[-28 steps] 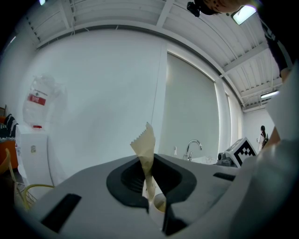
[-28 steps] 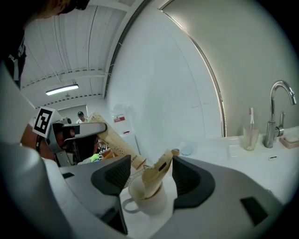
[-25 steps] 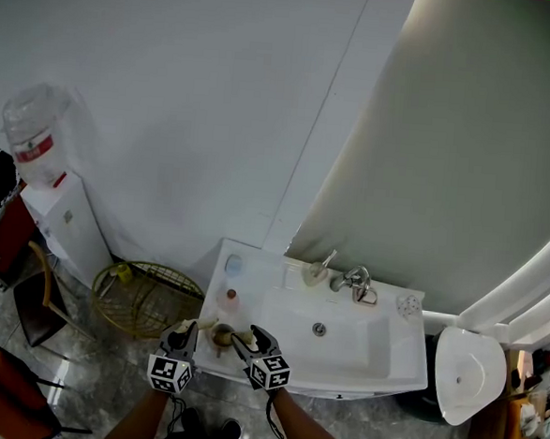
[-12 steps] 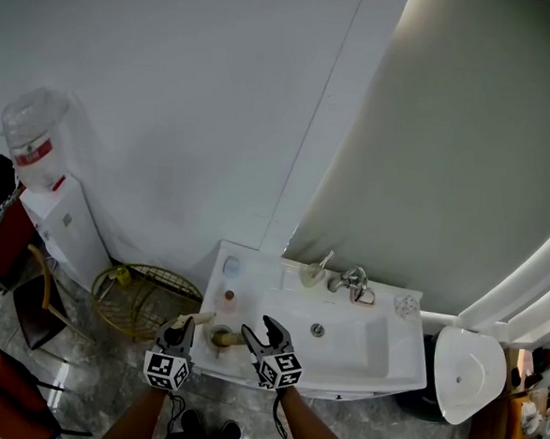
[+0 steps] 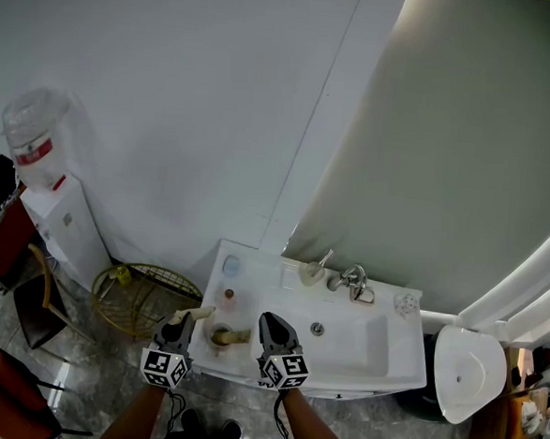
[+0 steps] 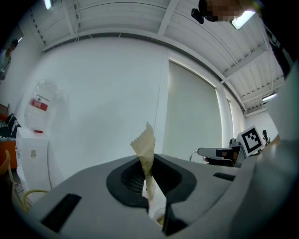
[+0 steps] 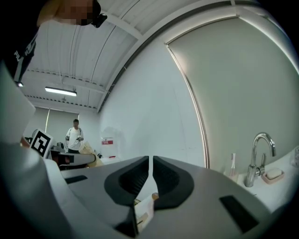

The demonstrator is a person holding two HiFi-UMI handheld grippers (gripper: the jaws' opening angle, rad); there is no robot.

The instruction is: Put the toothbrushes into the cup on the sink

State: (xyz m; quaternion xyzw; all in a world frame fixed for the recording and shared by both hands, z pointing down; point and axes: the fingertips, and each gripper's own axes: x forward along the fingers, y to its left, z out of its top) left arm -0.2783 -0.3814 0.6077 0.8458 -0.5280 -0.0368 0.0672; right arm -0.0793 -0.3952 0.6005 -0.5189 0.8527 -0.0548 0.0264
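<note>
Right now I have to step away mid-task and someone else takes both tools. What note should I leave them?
Left tool: shut on a serrated beige packet, presumably a wrapped toothbrush, just left of the cup.
Right tool: jaws have just been closing with nothing between them; shut, empty.
Cup: at the sink's front left corner; the other packet sticks out of it toward the right tool.
Done: that one looks delivered.
Left to do: put the left tool's packet into the cup.
</note>
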